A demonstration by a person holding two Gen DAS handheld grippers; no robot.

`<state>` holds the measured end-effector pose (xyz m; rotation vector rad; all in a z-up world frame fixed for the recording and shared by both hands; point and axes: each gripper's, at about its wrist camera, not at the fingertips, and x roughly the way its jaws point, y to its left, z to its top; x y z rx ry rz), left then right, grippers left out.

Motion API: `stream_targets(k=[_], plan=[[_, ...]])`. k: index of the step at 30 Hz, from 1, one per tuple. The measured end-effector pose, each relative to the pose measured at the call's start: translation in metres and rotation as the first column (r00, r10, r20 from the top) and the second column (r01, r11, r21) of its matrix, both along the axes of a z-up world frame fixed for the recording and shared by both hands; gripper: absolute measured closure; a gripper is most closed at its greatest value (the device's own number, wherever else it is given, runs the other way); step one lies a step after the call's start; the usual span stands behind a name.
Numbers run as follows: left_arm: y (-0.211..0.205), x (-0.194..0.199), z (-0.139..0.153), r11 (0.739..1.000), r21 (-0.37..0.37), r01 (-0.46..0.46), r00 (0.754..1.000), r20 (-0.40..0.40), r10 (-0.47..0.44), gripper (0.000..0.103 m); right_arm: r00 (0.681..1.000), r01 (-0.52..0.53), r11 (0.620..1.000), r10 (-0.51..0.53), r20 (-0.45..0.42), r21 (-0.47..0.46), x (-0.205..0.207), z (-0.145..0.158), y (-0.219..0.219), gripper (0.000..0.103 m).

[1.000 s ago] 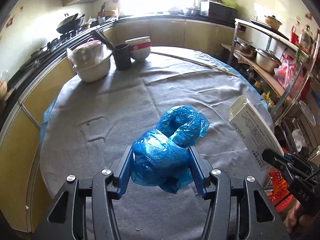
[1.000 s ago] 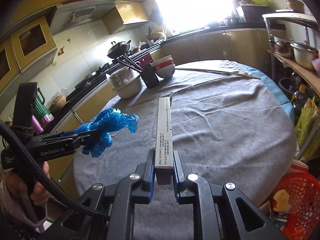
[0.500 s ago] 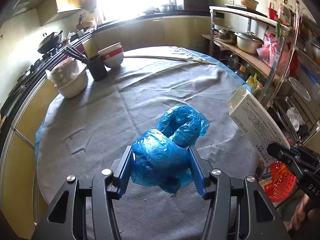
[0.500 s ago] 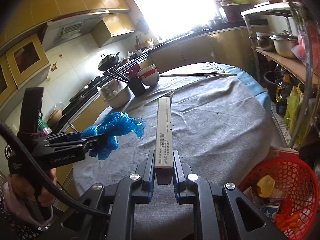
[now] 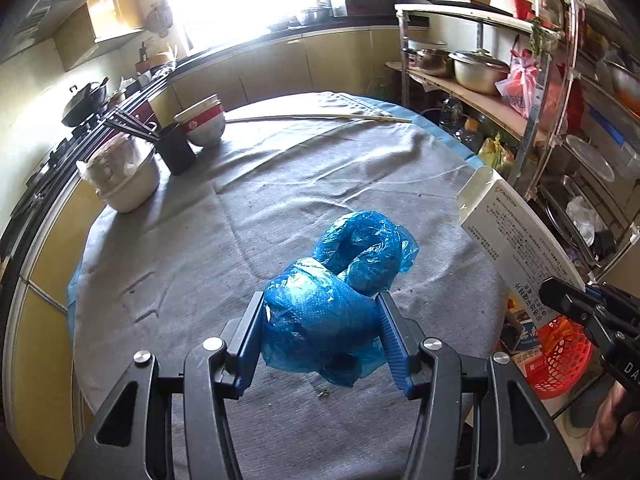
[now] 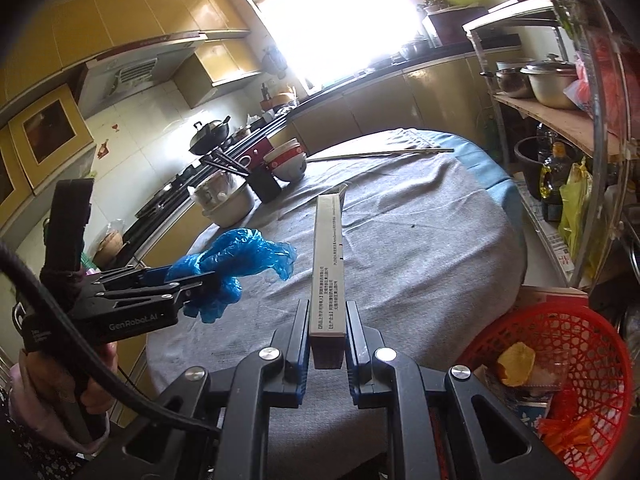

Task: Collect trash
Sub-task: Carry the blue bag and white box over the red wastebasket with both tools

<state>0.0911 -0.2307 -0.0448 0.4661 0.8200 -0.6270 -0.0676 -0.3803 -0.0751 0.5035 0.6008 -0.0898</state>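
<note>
Trash: 1 blue plastic bag [image 5: 332, 308] pinched in left gripper [image 5: 322, 334] fingers, 1 flat carton [image 6: 329, 268] clamped in right gripper [image 6: 327, 350], both above desk [image 6: 420, 248]. 1 red basket [image 6: 580, 332] beside desk, partly cut off.

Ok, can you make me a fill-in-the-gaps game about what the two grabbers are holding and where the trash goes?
1. The left gripper is shut on a crumpled plastic bag that is ____ in colour.
2. The right gripper is shut on a long flat ____, held by one end.
3. The basket beside the table is ____ in colour.
4. Next to the stacked bowls, a black cup holds dark ____.

Missing words: blue; box; red; chopsticks
</note>
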Motion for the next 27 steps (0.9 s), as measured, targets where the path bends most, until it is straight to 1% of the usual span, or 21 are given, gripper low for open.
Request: stream_targets(k=[13, 22, 27], plan=[[-0.04, -0.029, 0.005, 0.992, 0.033, 0.118, 0.992, 0.045, -0.119, 0.047, 0.995, 0.098, 0.995, -0.098, 0.001, 0.033, -0.039, -0.002, -0.029, 0.086], [-0.072, -0.054, 0.006, 0.975, 0.051, 0.216, 0.974, 0.066, -0.219, 0.047, 0.987, 0.159, 0.987, -0.159, 0.013, 0.027, -0.064, 0.005, -0.046, 0.086], [-0.085, -0.065, 0.008, 0.965, 0.059, 0.255, 0.963, 0.078, -0.259, 0.047, 0.981, 0.193, 0.981, -0.194, 0.01, 0.024, -0.078, 0.006, -0.055, 0.086]])
